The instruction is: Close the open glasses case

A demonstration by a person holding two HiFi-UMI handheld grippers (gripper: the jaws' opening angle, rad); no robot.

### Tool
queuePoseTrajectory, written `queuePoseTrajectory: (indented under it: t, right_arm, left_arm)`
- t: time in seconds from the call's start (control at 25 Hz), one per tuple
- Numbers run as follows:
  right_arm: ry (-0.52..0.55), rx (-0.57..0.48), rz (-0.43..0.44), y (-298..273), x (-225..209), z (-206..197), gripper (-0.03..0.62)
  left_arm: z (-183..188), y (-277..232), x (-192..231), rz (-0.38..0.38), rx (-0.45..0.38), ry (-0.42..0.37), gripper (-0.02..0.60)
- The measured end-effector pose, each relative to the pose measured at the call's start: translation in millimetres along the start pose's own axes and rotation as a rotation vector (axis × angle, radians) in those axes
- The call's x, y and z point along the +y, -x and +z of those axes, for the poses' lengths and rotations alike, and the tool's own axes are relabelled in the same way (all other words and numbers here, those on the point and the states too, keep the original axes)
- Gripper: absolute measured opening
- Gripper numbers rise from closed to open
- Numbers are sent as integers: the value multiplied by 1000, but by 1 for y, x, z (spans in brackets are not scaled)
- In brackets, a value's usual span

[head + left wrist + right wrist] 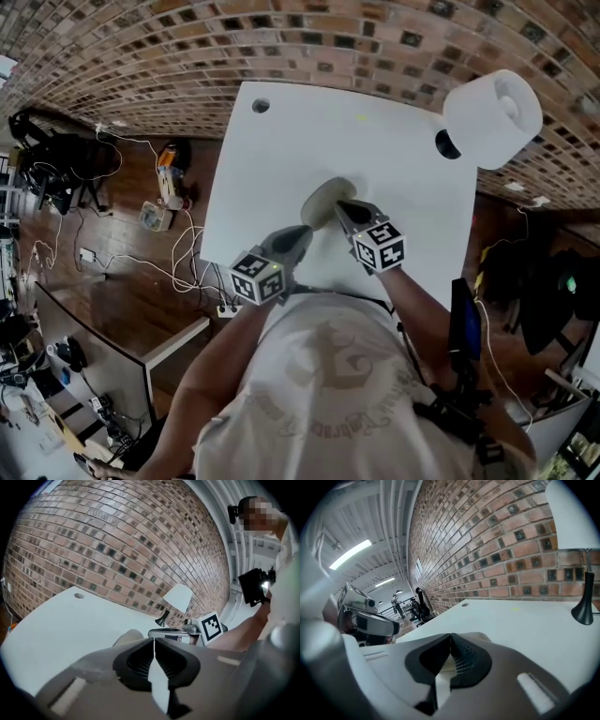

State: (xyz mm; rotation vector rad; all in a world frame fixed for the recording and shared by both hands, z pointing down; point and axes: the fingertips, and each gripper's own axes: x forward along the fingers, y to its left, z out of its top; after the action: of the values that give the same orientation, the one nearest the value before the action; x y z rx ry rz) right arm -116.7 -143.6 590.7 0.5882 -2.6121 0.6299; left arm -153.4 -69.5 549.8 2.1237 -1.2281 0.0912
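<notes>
**Both grippers shut at the glasses case, mid-table**

Setting: A brick wall (234,37) fills the top of the head view. A wooden floor (122,300) with loose cables occupies the left of the frame.

Work surface: A white table (281,150) runs from the wall down to the person at frame centre. It has a round hole (261,106) near its upper left corner. The person's pale printed shirt (337,375) covers the lower centre of the frame.

Fixture: A lamp (492,117) with a white shade stands at the table's upper right, well apart from the working area.

Left gripper (302,234): It sits at lower centre, just below and left of the case. In its own view the jaws (153,640) are pressed together tip to tip with nothing between them. The case shows just beyond them, to the left.

Right gripper (342,208): It comes in from the lower right, and its tips are at the case's right edge. In its own view the jaws (450,637) meet at the tips. No object is seen clamped there.

Task item: The glasses case (323,202) lies on the table at frame centre, between the two gripper tips. It reads as a rounded beige-grey oval. Whether the lid is fully seated cannot be told.
</notes>
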Motion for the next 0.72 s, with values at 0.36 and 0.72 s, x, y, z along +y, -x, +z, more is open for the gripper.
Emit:
queuePoseTrajectory:
  t: [0.36, 0.72]
  right_arm:
    - [30, -55, 25, 65, 14, -1, 9]
    - [40, -109, 33, 121, 18, -8, 8]
  left_arm:
    - [-7, -3, -31, -1, -28, -85, 5]
    - [-11, -12, -58, -22, -59, -135, 5]
